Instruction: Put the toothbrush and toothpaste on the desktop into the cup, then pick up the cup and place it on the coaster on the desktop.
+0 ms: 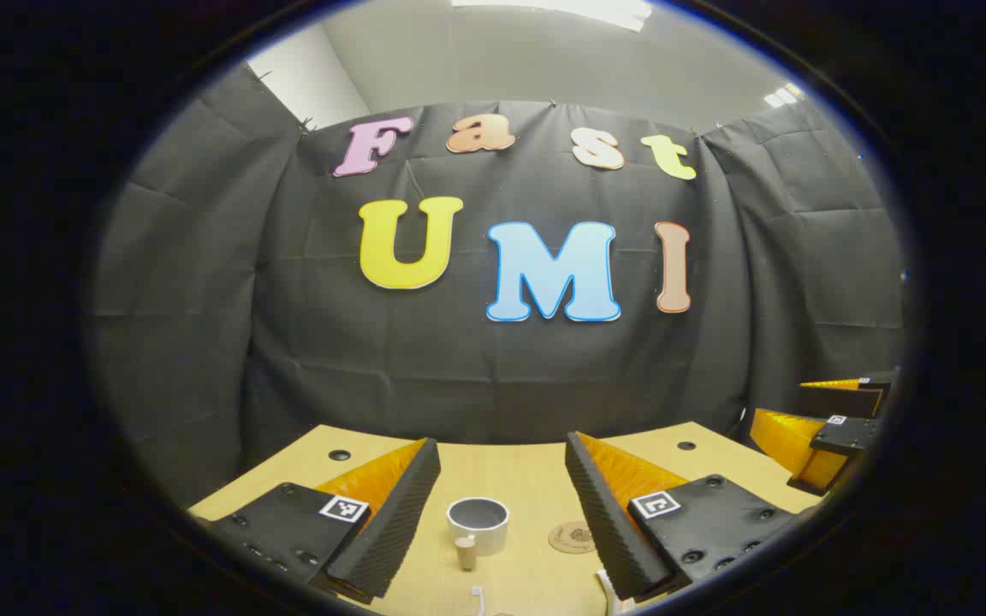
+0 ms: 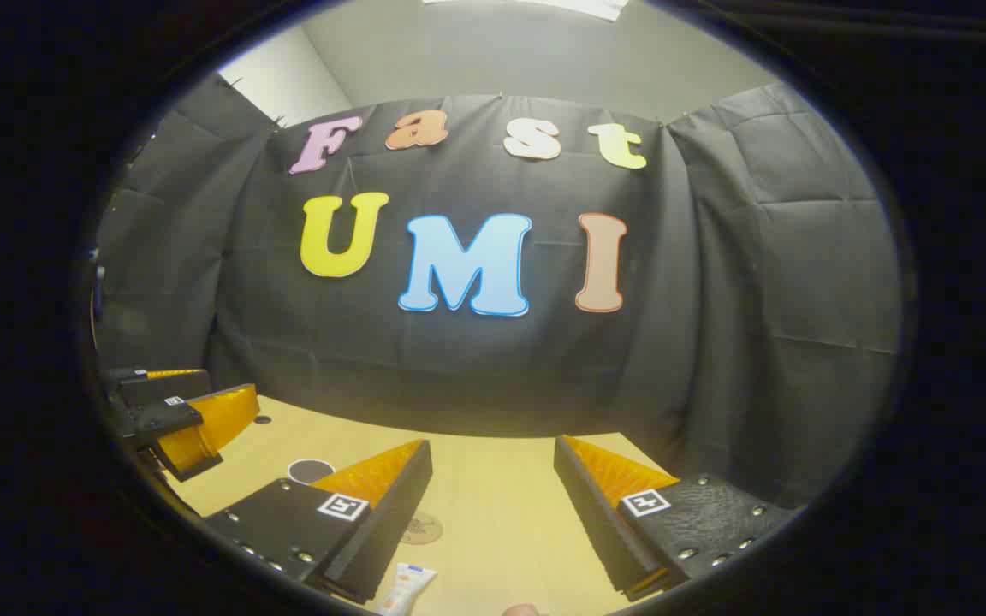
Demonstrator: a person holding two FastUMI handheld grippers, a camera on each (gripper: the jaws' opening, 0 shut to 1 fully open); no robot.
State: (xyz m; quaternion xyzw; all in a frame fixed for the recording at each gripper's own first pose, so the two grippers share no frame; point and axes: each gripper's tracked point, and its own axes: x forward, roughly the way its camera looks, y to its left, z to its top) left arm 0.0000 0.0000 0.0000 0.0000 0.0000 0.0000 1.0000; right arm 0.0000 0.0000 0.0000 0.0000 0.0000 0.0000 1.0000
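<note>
Toothbrush and toothpaste both lie on the wooden desktop [image 1: 501, 479], low at the edge of our views. In the left gripper view, the white cup [image 1: 478, 524] stands upright between the 2 fingers of the left gripper [image 1: 501, 513], a little toward the finger at 9 o'clock and touching neither. Its handle points toward us at 6 o'clock. The round coaster [image 1: 572, 537] lies just beside the cup at 3 o'clock, partly behind the finger on that side. A slim white toothbrush [image 1: 478, 599] shows at 6 o'clock of the cup, cut off by the edge. The left gripper's fingers stand wide apart, holding nothing, and it hovers above the desktop, aimed level at the booth wall.

In the right gripper view, the toothpaste [image 2: 407, 589] lies at 7 o'clock, just under the tip of one finger of the right gripper [image 2: 493, 513]; we cannot tell if they touch. This gripper is also spread wide and holds nothing. We see the other gripper at 9 o'clock, above the desktop.
</note>
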